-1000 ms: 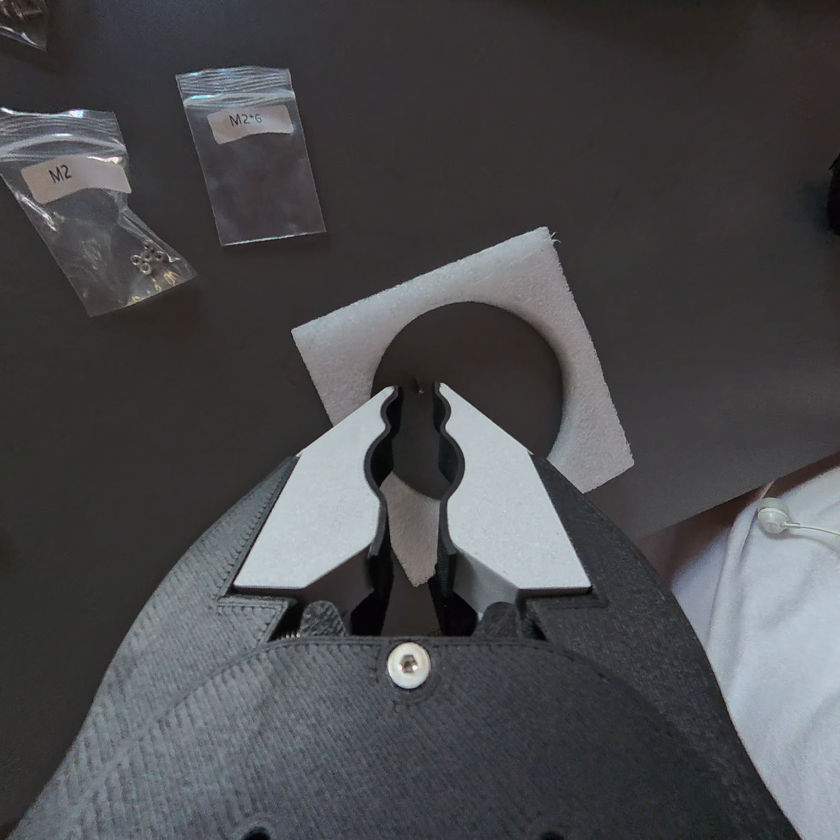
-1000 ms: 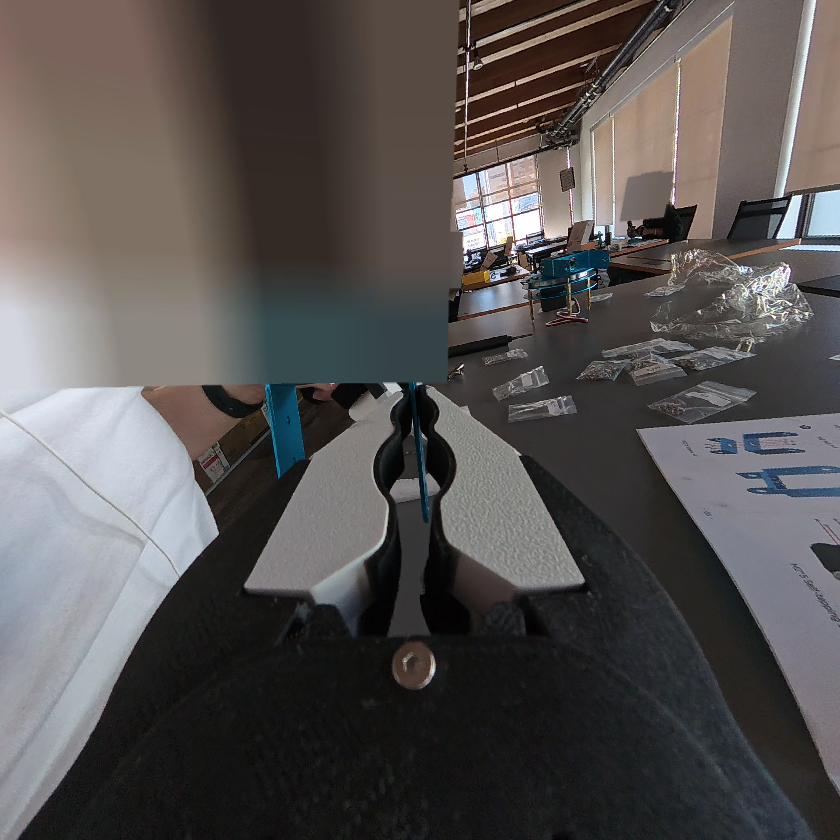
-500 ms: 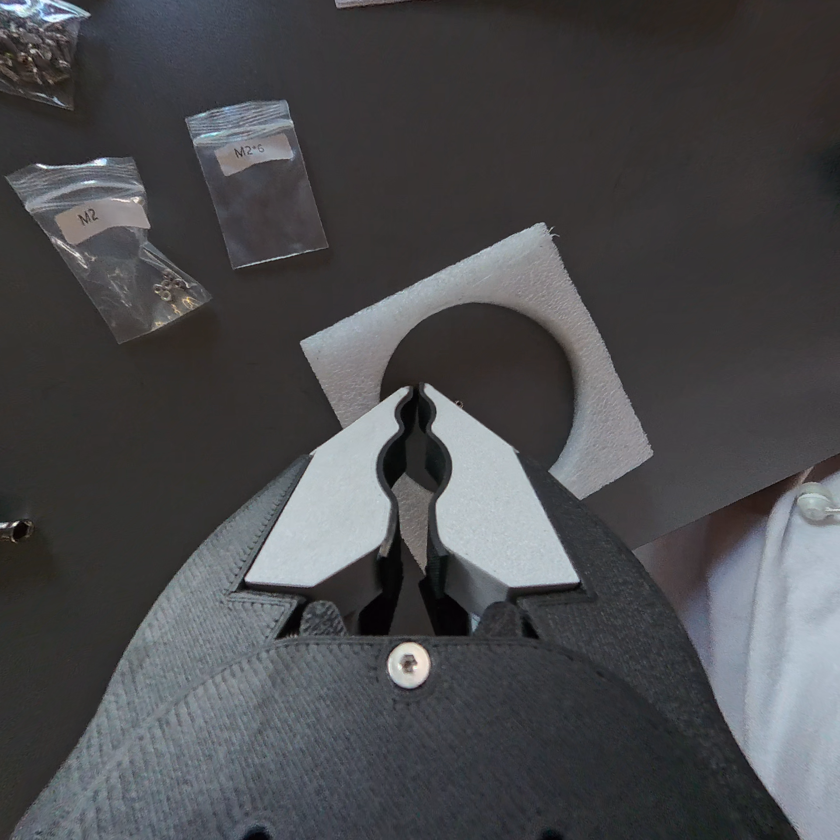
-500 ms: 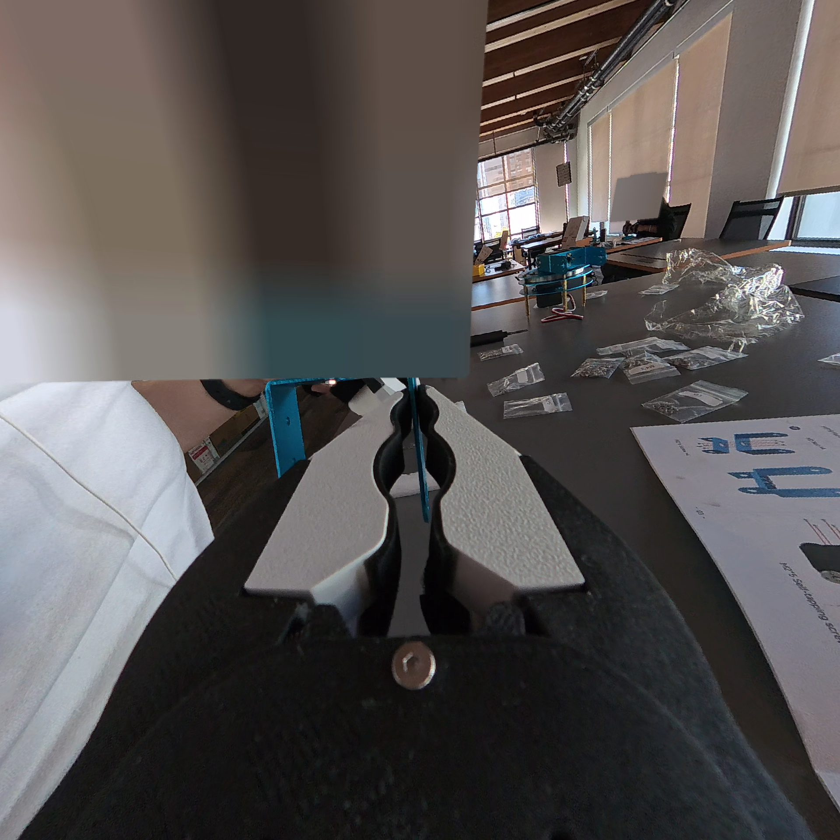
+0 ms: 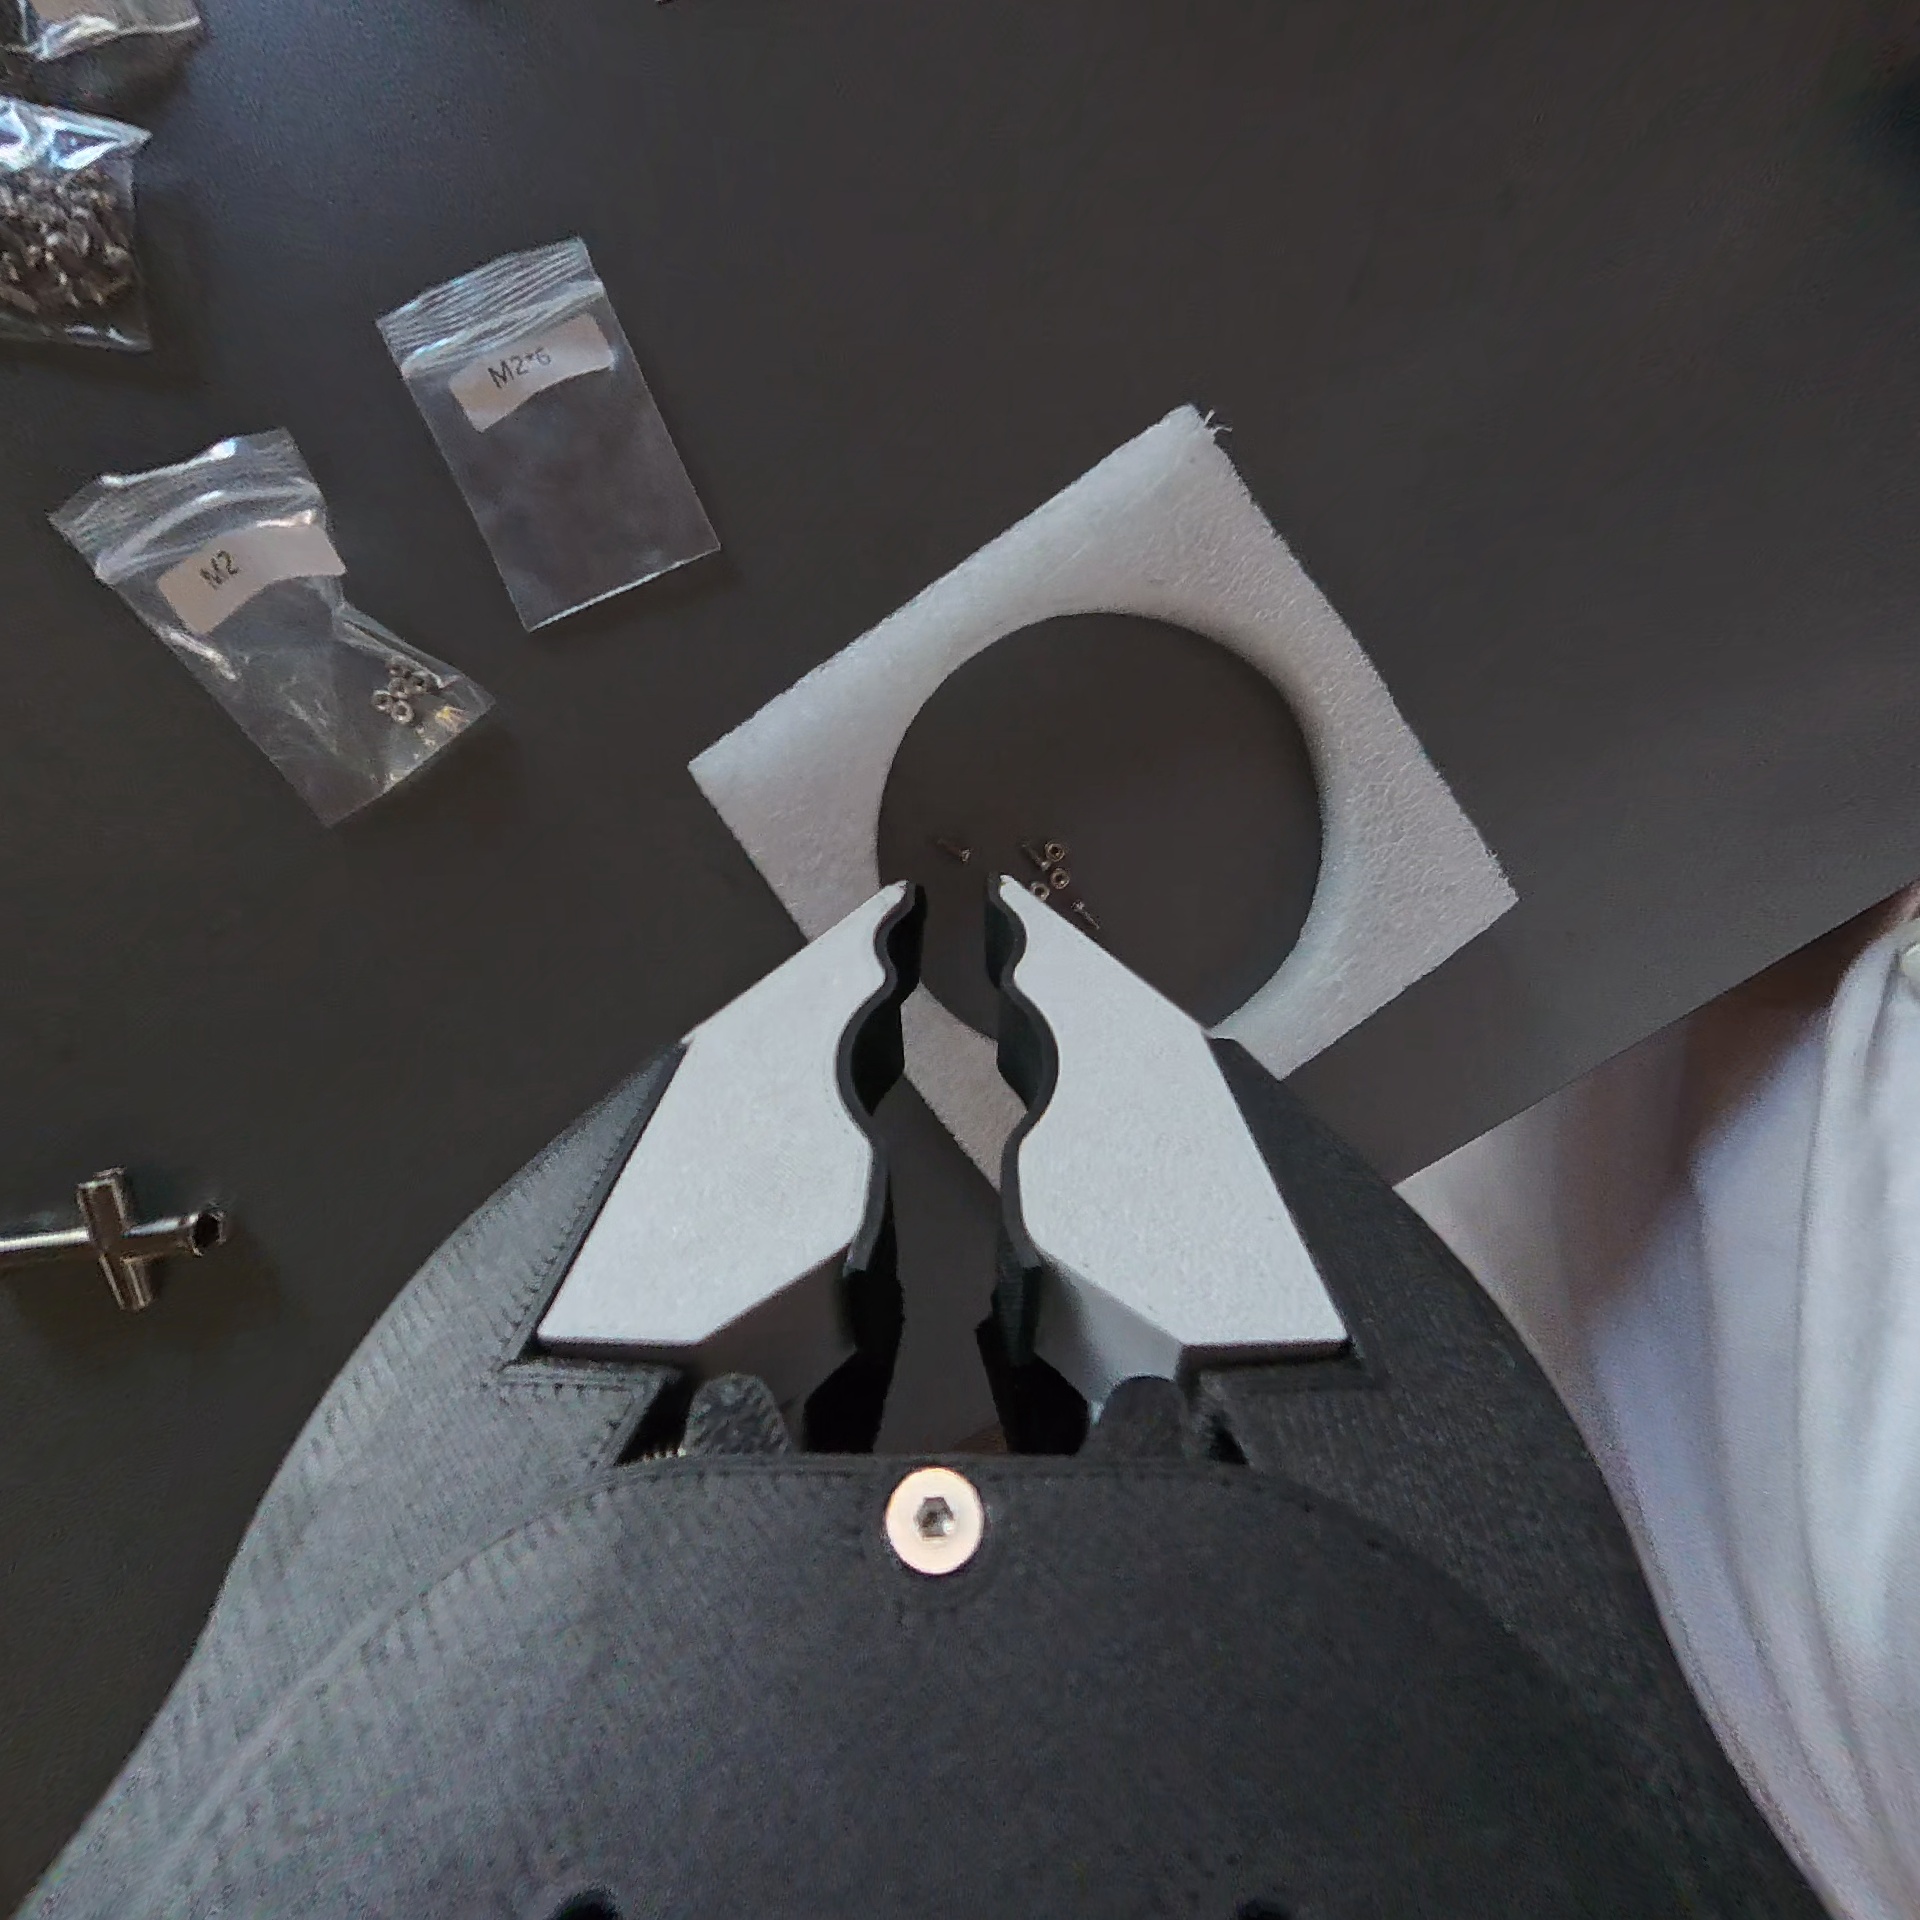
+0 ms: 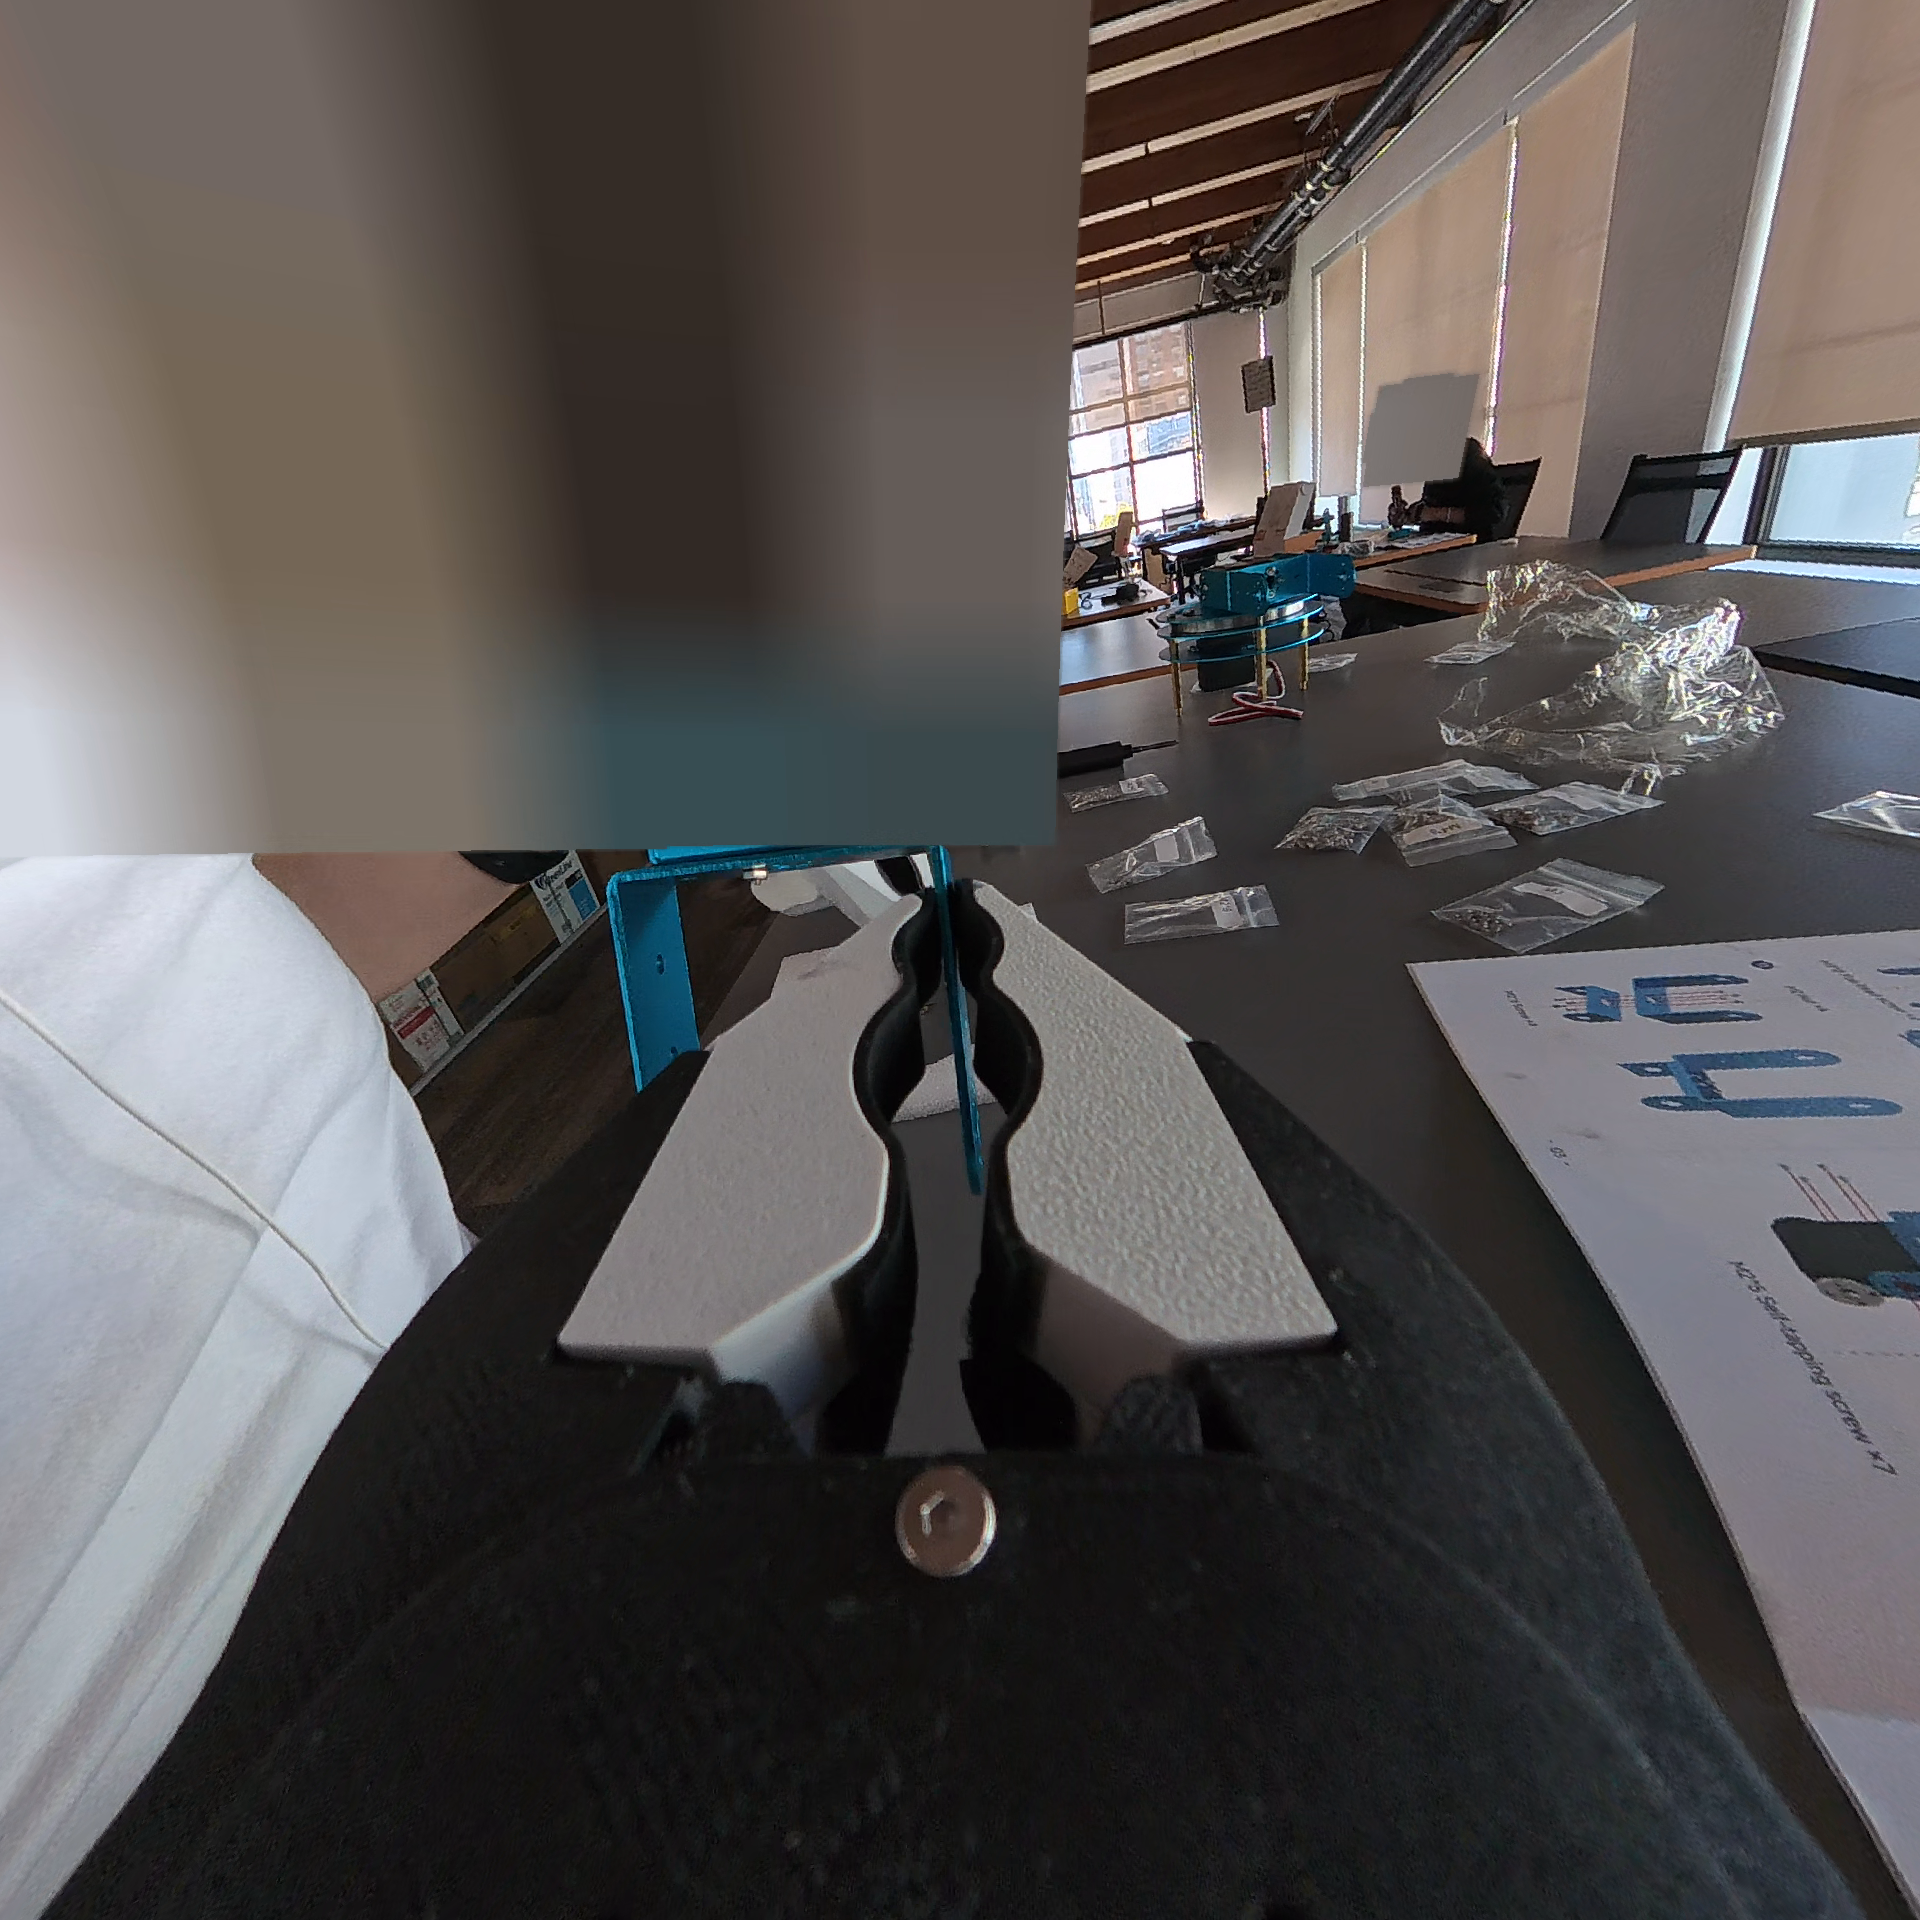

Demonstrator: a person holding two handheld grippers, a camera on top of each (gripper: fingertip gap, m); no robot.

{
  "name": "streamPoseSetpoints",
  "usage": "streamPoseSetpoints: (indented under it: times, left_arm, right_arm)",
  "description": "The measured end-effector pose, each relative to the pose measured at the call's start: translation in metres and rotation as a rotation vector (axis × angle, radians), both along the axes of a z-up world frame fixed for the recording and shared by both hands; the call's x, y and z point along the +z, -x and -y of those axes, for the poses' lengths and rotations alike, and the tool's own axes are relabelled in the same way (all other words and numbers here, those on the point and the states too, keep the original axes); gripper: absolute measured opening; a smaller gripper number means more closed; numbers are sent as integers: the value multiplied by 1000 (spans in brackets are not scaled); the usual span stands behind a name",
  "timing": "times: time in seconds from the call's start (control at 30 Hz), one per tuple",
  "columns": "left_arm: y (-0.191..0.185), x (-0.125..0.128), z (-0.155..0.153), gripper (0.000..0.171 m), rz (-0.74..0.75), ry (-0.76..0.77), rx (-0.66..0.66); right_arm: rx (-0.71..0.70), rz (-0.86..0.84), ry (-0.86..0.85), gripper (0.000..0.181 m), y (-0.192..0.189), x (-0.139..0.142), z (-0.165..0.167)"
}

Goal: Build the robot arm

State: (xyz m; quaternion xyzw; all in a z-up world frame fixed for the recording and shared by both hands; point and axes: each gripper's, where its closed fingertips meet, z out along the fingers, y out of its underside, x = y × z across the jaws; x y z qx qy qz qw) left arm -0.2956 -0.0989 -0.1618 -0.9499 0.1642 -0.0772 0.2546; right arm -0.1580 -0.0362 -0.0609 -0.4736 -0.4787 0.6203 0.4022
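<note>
My left gripper [image 5: 958, 885] is open and empty, its tips above the near rim of a white foam square [image 5: 1226, 582] with a round hole, lying on the dark table. Several tiny screws and nuts [image 5: 1049, 864] lie inside the hole just beyond the tips. My right gripper [image 6: 948, 902] is shut on the thin wall of a blue metal U-bracket [image 6: 649, 977], held upright above the table edge, close to a person in a white shirt [image 6: 156, 1195].
Small clear zip bags [image 5: 551, 457], [image 5: 270, 623] of hardware lie left of the foam, and a metal cross wrench [image 5: 114, 1236] lies at the left edge. In the right wrist view a printed sheet [image 6: 1714, 1143], more bags [image 6: 1195, 914], crumpled plastic [image 6: 1621, 675] and a blue assembly [image 6: 1247, 613] sit on the table. The grippers' ends are close to 20 centimeters from one another. The white foam square [image 5: 1226, 582] is about 7 centimeters from my left fingertips and 12 centimeters from my right.
My left gripper shut, then opened and drew back and up from the foam; small screws and nuts now show in the hole. The right gripper keeps hold of the blue bracket, barely moved.
</note>
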Motion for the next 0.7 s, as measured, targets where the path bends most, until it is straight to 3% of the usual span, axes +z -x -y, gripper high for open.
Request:
streamPoseSetpoints:
  times: [0.7]
  left_arm:
    - [-6,-10,-5,5,-63,-6,-59]
  right_arm:
    - [4,-4,16,0,0,1,-1]
